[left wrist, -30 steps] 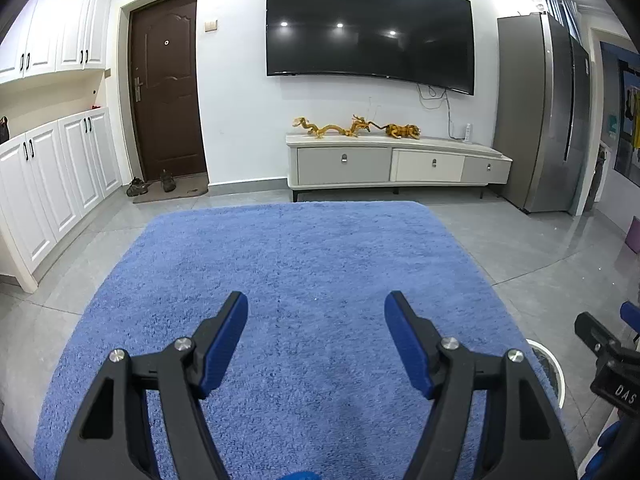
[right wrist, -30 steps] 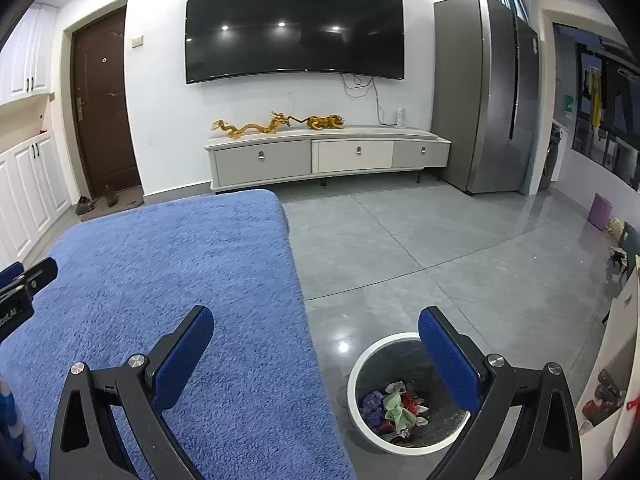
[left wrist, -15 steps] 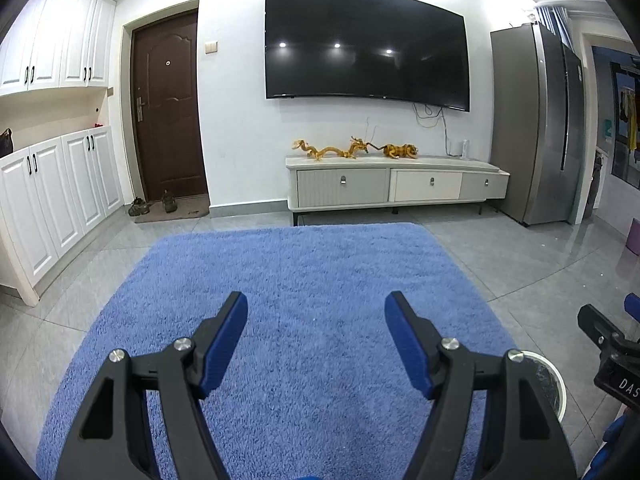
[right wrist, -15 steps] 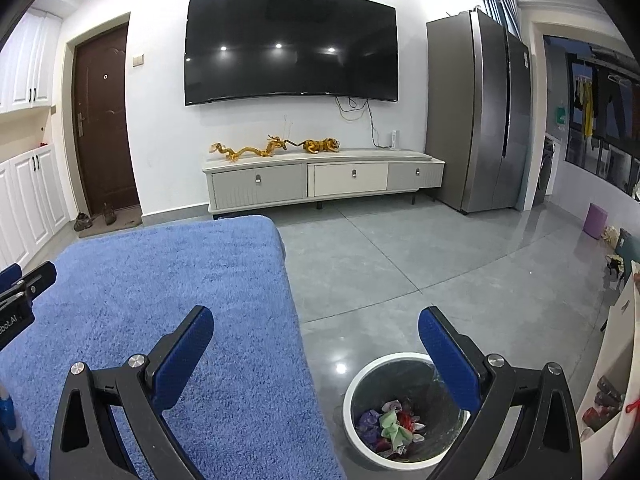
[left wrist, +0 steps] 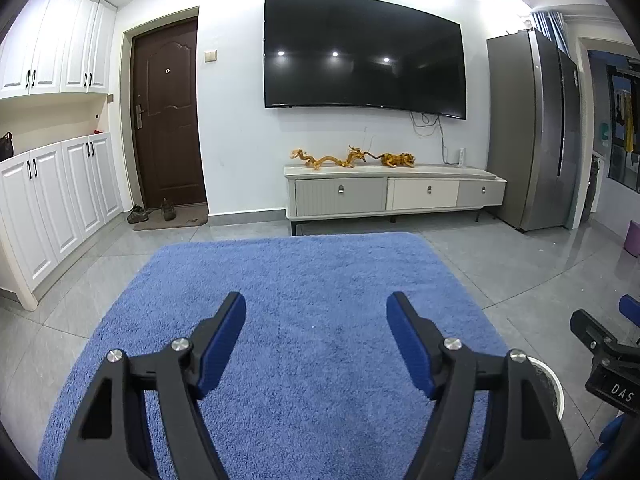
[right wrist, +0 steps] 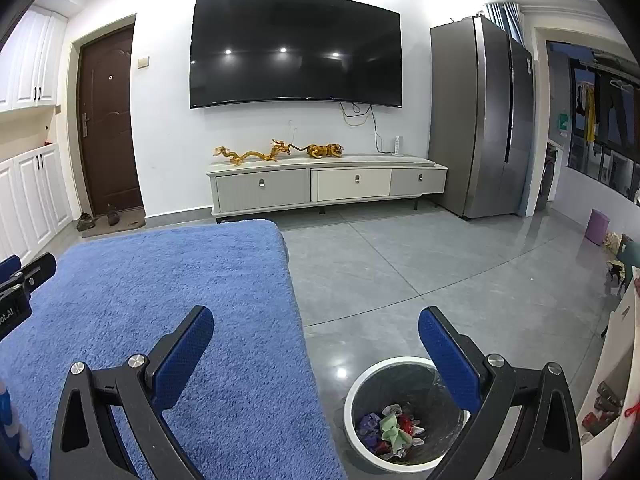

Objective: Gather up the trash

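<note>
A round white-rimmed trash bin (right wrist: pixel 352 392) stands on the grey tiles beside the blue rug (right wrist: pixel 160 320), with crumpled coloured scraps (right wrist: pixel 390 430) lying in its bottom. My right gripper (right wrist: pixel 316 326) hovers open and empty above the rug's right edge and the bin. In the left wrist view, my left gripper (left wrist: pixel 316 310) is open over the blue rug (left wrist: pixel 300 280) with nothing between its blue pads. The bin's rim (left wrist: pixel 554 380) peeks out behind the left gripper's right finger. Part of the other gripper shows at each view's edge.
A low TV cabinet (right wrist: pixel 328 184) with golden figurines stands under a wall-mounted TV (right wrist: pixel 296 52). A tall grey fridge (right wrist: pixel 484 120) is at the right, white cupboards (left wrist: pixel 52 200) and a brown door (left wrist: pixel 168 112) at the left. Bags and clutter (right wrist: pixel 612 380) sit at the far right.
Both views have tilted upward: the rug and bin sit lower in frame and more wall and ceiling show. Both grippers stay open and empty.
</note>
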`<action>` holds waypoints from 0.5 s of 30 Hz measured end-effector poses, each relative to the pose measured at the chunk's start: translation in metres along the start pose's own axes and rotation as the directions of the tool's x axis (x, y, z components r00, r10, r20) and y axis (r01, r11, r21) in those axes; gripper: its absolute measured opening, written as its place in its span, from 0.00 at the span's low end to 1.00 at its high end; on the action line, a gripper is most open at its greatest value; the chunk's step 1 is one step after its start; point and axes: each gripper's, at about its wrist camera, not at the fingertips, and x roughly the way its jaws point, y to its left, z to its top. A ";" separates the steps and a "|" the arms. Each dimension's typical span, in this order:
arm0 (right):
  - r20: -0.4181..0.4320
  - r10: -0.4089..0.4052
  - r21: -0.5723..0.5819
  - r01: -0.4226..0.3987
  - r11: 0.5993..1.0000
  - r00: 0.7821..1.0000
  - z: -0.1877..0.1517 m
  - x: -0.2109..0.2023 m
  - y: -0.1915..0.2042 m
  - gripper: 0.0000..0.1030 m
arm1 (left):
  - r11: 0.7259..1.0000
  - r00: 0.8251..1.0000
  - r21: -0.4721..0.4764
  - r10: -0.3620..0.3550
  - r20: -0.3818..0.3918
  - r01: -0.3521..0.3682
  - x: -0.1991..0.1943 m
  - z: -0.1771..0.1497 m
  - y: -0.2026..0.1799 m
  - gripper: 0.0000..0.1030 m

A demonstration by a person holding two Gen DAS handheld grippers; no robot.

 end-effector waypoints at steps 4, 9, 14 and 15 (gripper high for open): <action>-0.002 0.001 -0.001 -0.001 1.000 1.000 0.000 0.000 0.000 1.00 | 1.000 1.000 0.003 -0.003 -0.001 0.003 -0.002 -0.001 -0.001 0.70; -0.003 0.000 -0.006 0.000 1.000 1.000 -0.002 0.000 0.002 1.00 | 1.000 1.000 0.006 -0.002 0.002 0.002 -0.003 0.000 -0.001 0.71; -0.001 0.000 -0.004 0.000 1.000 1.000 -0.002 0.000 0.002 1.00 | 1.000 1.000 0.009 -0.002 -0.001 0.002 -0.002 -0.001 0.000 0.71; -0.001 -0.001 -0.003 0.001 1.000 1.000 -0.002 0.000 0.001 1.00 | 1.000 1.000 0.010 -0.002 -0.001 0.002 -0.002 -0.001 -0.001 0.71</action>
